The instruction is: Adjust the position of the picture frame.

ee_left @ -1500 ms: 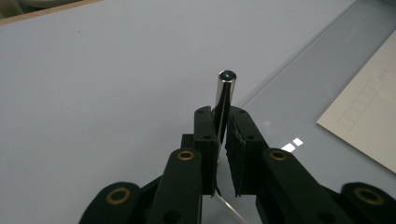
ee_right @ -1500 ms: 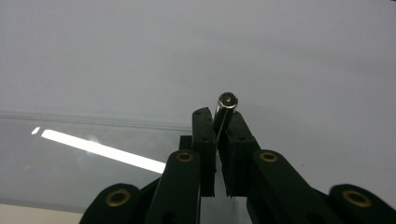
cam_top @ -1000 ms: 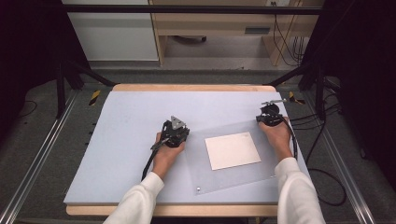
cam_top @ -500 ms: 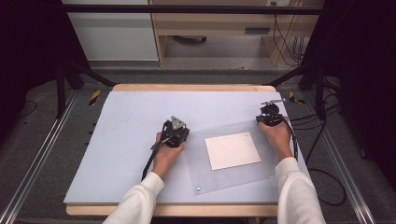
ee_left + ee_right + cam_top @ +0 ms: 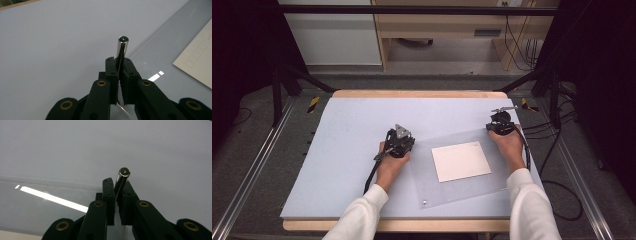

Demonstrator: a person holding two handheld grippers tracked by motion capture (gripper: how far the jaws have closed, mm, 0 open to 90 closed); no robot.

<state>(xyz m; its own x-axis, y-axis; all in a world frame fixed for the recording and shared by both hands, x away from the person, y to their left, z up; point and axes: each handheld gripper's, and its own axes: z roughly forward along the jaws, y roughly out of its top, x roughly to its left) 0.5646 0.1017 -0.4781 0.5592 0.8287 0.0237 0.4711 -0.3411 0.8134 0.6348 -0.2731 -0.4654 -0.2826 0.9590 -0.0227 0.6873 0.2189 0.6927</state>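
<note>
— High view first: why do we keep both hands on that clear sheet (image 5: 462, 167) with the white paper (image 5: 461, 161) beneath it?

— We pin its corners. Our left gripper (image 5: 120, 65) is clamped on a metal pin (image 5: 122, 46) at the left corner; our right gripper (image 5: 119, 188) is closed tight on another pin (image 5: 122, 177) at the far right corner.

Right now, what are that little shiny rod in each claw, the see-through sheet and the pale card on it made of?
The rod in the left claw and the rod in the right claw look like polished metal: mirror-bright, with sharp highlights. The sheet seems clear plastic, perhaps acrylic: glossy, reflecting the lamp, the mat visible through it. The card looks like matt paper or thin cardboard, faintly printed with boxes.
</note>
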